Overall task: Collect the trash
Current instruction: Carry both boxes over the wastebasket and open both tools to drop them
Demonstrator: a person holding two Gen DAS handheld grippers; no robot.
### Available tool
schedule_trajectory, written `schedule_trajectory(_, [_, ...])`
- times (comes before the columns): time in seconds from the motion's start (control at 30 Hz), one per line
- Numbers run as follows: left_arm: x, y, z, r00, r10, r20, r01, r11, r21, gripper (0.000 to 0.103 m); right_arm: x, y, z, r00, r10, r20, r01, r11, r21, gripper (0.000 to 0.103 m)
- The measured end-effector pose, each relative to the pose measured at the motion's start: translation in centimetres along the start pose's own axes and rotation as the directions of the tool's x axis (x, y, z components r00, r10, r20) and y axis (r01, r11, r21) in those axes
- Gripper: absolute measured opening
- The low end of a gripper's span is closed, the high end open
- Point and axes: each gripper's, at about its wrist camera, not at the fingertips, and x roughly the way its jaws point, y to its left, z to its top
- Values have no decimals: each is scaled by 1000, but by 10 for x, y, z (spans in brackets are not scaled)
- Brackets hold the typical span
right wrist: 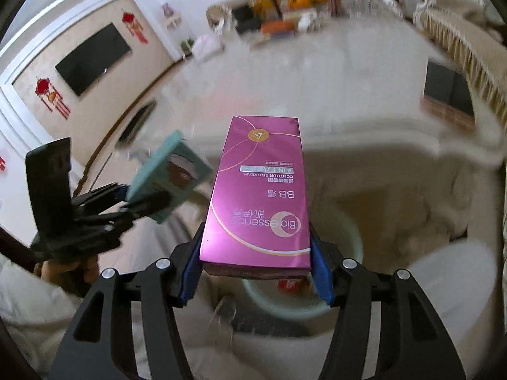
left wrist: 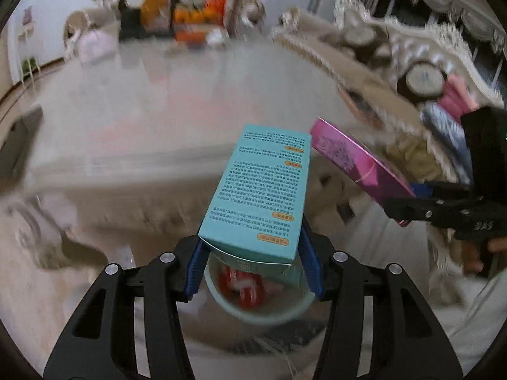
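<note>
My left gripper point(left wrist: 253, 253) is shut on a teal box point(left wrist: 259, 190) with printed text, held in the air above a pale green bin point(left wrist: 269, 312) that holds red wrappers. My right gripper point(right wrist: 256, 262) is shut on a pink BB cream box point(right wrist: 259, 202), also held above the bin point(right wrist: 351, 247). The pink box point(left wrist: 355, 161) and right gripper point(left wrist: 408, 210) show at the right of the left wrist view. The teal box point(right wrist: 161, 174) and left gripper point(right wrist: 126, 202) show at the left of the right wrist view.
A pale coffee table point(left wrist: 177, 107) lies ahead of both grippers. A fringed sofa point(left wrist: 364, 72) runs along the right. A wall television point(right wrist: 95, 57) hangs at the left. A dark tablet point(right wrist: 450, 91) lies on the table's right side.
</note>
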Motion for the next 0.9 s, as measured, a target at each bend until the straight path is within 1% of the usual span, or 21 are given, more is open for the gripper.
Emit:
schedule_trajectory(0.07, [19, -6, -15, 998, 14, -56, -13, 1000, 20, 51, 21, -6, -13, 997, -27, -66, 28, 1000, 12, 56])
schedule_trajectory(0.1, [34, -7, -23, 995, 15, -94, -12, 1000, 29, 51, 32, -9, -16, 995, -45, -89, 47, 999, 16, 56])
schedule_trajectory(0.13, [47, -8, -29, 992, 18, -121, -14, 999, 31, 51, 49, -14, -21, 989, -80, -122, 84, 996, 23, 56])
schedule_trajectory(0.2, [76, -7, -40, 983, 28, -184, -21, 999, 39, 51, 78, -22, -28, 976, -117, -182, 126, 992, 33, 56])
schedule_trajectory(0.27, [102, -7, -50, 971, 38, -237, -26, 998, 55, 51, 108, -29, -36, 964, -124, -235, 139, 989, 48, 56])
schedule_trajectory(0.3, [118, -6, -55, 962, 37, -271, -22, 998, 60, 51, 119, -32, -37, 959, -129, -254, 146, 988, 52, 56])
schedule_trajectory(0.33, [128, -6, -59, 957, 40, -286, -23, 998, 65, 51, 125, -33, -40, 953, -143, -266, 161, 986, 47, 56])
schedule_trajectory(0.37, [143, -7, -64, 947, 46, -319, -21, 996, 82, 51, 130, -34, -41, 949, -156, -276, 173, 984, 40, 56])
schedule_trajectory(0.47, [165, -9, -71, 933, 56, -356, -23, 995, 97, 52, 143, -39, -36, 940, -174, -294, 194, 980, 39, 56])
schedule_trajectory(0.53, [171, -7, -71, 932, 48, -359, -20, 996, 83, 54, 146, -42, -35, 935, -188, -299, 207, 978, 32, 56])
schedule_trajectory(0.6, [172, -6, -70, 935, 53, -350, -26, 996, 80, 57, 145, -43, -37, 935, -194, -297, 215, 976, 40, 58])
schedule_trajectory(0.63, [170, -6, -70, 939, 65, -336, -40, 996, 81, 68, 146, -45, -42, 934, -195, -300, 215, 976, 35, 60])
schedule_trajectory(0.67, [168, -5, -70, 942, 73, -326, -49, 995, 82, 75, 146, -44, -44, 932, -202, -301, 220, 975, 26, 68])
schedule_trajectory(0.7, [166, -4, -68, 944, 76, -320, -54, 995, 80, 77, 144, -44, -47, 931, -211, -297, 228, 974, 21, 75])
schedule_trajectory(0.77, [164, -3, -64, 946, 87, -314, -66, 995, 76, 86, 143, -47, -50, 931, -212, -296, 227, 974, 17, 75])
schedule_trajectory(0.8, [164, -2, -63, 946, 94, -310, -74, 994, 75, 88, 139, -52, -53, 930, -213, -299, 228, 974, 16, 76])
schedule_trajectory(0.9, [156, 3, -58, 951, 98, -292, -82, 995, 64, 88, 132, -56, -51, 932, -208, -295, 225, 974, 24, 76])
